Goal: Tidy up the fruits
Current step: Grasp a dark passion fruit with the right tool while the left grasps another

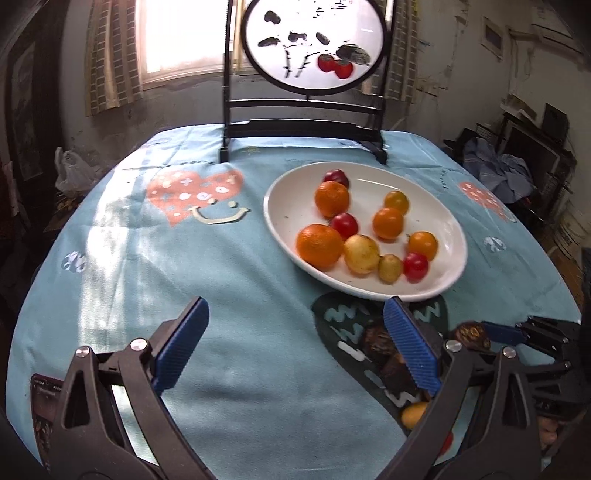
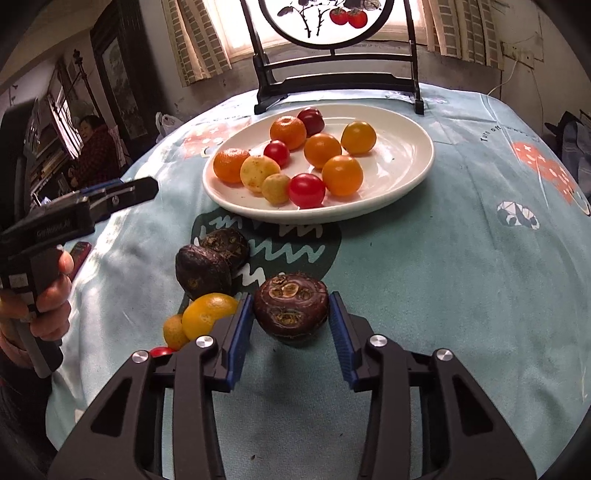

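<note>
A white oval plate (image 1: 369,292) (image 2: 406,184) holds several oranges, red cherry tomatoes and yellow fruits. In front of it lie two dark brown water chestnuts (image 2: 203,269) (image 1: 376,341), an orange (image 2: 207,314), a smaller yellow fruit (image 2: 173,330) and a red tomato (image 2: 160,350). My right gripper (image 2: 291,300) has its blue pads against both sides of a third water chestnut (image 2: 291,310) (image 1: 472,334), which sits low over the cloth. My left gripper (image 1: 295,310) stands wide open over bare blue cloth to the left of the plate, with nothing between its fingers.
A round painted screen on a black stand (image 1: 314,40) (image 2: 332,22) stands at the table's back edge. A phone (image 1: 44,406) lies at the near left. A person (image 2: 96,147) sits beyond the table's left side. The tablecloth drops away on all sides.
</note>
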Motion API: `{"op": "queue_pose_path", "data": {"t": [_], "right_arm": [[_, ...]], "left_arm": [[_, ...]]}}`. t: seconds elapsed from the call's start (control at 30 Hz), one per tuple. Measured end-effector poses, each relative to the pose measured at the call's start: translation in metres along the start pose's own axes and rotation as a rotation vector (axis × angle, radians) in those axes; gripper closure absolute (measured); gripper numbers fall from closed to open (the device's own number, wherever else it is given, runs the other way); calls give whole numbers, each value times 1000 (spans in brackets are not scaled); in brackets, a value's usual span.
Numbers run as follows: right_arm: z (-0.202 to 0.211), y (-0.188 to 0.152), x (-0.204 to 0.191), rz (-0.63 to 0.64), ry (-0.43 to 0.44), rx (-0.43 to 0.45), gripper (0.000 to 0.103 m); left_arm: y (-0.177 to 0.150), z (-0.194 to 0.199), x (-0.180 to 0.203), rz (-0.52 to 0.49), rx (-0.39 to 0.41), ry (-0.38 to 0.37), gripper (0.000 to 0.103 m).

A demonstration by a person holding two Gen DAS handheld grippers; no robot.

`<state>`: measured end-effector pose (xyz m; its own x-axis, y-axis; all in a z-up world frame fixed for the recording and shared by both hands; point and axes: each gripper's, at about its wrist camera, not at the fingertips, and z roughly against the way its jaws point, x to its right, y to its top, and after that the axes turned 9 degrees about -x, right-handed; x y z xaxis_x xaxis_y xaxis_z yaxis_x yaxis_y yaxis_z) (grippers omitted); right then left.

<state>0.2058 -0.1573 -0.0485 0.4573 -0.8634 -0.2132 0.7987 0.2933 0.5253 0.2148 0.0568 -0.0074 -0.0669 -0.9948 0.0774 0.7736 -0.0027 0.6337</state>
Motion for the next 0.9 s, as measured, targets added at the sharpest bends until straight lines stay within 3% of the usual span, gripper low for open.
{"op": "queue_pose_path", "data": {"t": [0.13,0.2,0.3,0.53,0.7,0.9], "right_arm": [[7,0,7,-44,3,22,61],[6,0,10,-56,-2,14,61],[5,0,9,-55,2,10,61],[4,-2,7,-50,9,-2,61],[5,-3,4,-38,7,1,61],[5,-3,2,-28,3,2,61]], "left_arm": [[-11,1,25,-161,-8,-92,22],[-16,-4,35,-216,-36,-115,39],[-19,-16,42,-245,-95,-143,55],[-23,-34,37,-203,-210,-303,57],[-30,-47,47,-226,-259,-311,65],[-30,-45,51,-248,-243,-293,66]]}}
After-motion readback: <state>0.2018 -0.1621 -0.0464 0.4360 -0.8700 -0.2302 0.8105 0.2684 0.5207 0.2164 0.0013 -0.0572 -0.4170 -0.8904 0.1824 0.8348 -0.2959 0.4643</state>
